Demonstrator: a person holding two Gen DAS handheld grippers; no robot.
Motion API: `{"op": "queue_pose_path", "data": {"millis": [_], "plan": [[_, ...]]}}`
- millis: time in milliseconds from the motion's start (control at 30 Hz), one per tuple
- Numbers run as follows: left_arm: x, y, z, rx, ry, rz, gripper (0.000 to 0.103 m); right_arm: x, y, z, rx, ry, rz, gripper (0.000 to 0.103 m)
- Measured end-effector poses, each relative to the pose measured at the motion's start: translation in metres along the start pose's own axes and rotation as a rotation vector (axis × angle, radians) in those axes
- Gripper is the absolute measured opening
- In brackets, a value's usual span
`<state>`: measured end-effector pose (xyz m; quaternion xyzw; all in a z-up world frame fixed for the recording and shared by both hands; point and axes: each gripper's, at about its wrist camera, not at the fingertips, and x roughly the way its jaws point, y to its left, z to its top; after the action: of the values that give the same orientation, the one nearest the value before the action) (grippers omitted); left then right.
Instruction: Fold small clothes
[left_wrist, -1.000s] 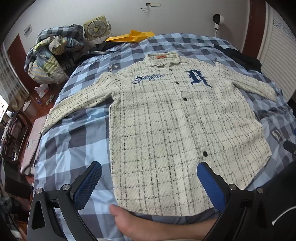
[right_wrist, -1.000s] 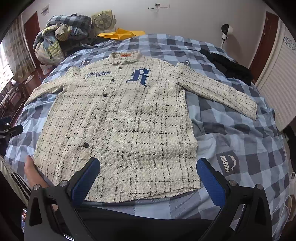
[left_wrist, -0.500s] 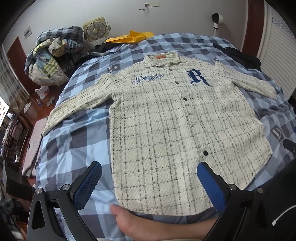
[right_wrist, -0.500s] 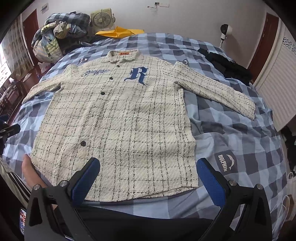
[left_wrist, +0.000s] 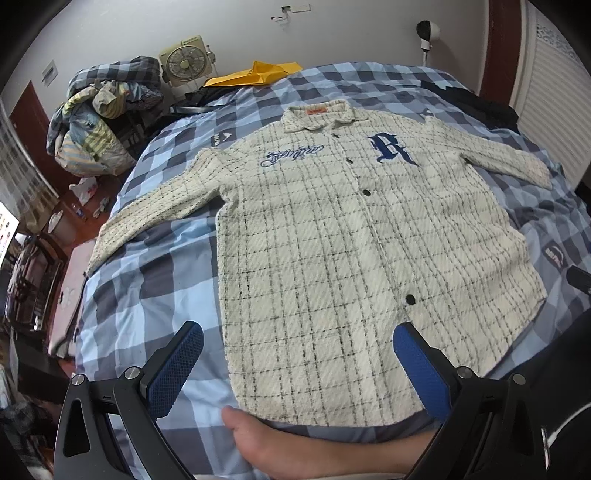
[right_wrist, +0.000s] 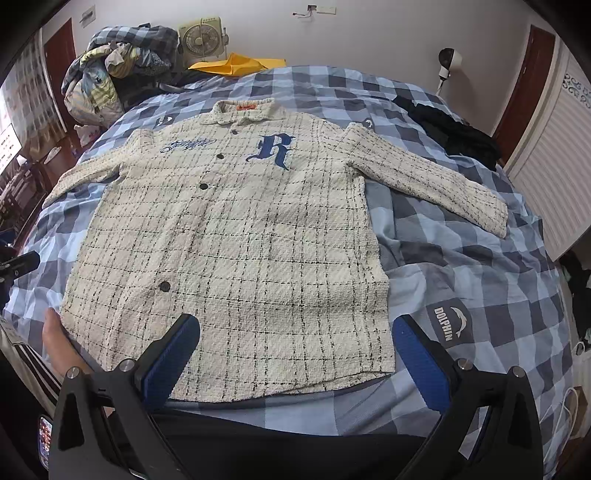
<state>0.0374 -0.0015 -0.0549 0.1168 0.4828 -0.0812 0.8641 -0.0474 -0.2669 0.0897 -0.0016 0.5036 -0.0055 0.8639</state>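
Observation:
A cream checked shirt (left_wrist: 332, 258) with a blue "R" lies flat, front up and buttoned, on the blue checked bed (left_wrist: 147, 295); both sleeves are spread out. It also shows in the right wrist view (right_wrist: 240, 240). My left gripper (left_wrist: 295, 354) is open and empty, held above the shirt's hem on its left half. My right gripper (right_wrist: 295, 347) is open and empty above the hem's right half. A bare hand (left_wrist: 266, 439) rests at the hem's left corner.
A pile of clothes (left_wrist: 99, 125) and a fan (left_wrist: 184, 62) stand past the bed's far left corner. A yellow item (left_wrist: 255, 72) lies at the headboard. Dark clothes (right_wrist: 454, 133) lie at the far right. The bed's left edge drops to the floor.
Both views have drifted slightly; the right gripper has moved a little forward over the hem. The shirt has not moved. Both grippers stay open.

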Motion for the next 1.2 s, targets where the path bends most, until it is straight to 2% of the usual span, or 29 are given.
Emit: {"op": "queue_pose_path", "data": {"millis": [567,700,833,933,1000,1100,1133,1200], "plan": [[0.003,0.007,0.001,-0.032,0.028,-0.033,0.103,0.0,0.0,0.0,0.003,0.0,0.006,0.102],[0.001,0.011,0.005,-0.033,0.039,-0.064,0.103,0.0,0.001,0.0,0.005,0.0,0.012,0.102],[-0.008,0.034,0.02,-0.039,0.001,-0.064,0.103,0.003,0.001,0.0,0.005,0.016,0.013,0.102],[-0.001,0.076,0.034,-0.042,0.009,-0.006,0.103,0.004,0.003,0.0,-0.004,0.022,0.01,0.102],[0.01,0.108,0.04,-0.09,0.039,-0.016,0.103,0.004,0.004,-0.001,-0.009,0.024,0.005,0.102],[0.043,0.181,0.046,-0.249,0.125,-0.075,0.103,0.004,0.004,0.0,-0.012,0.031,0.001,0.102],[0.062,0.219,0.047,-0.338,0.168,-0.087,0.103,0.005,0.004,0.001,-0.012,0.034,-0.001,0.102],[0.087,0.267,0.043,-0.465,0.225,-0.074,0.103,0.006,0.004,0.002,-0.015,0.041,-0.008,0.102]]}}
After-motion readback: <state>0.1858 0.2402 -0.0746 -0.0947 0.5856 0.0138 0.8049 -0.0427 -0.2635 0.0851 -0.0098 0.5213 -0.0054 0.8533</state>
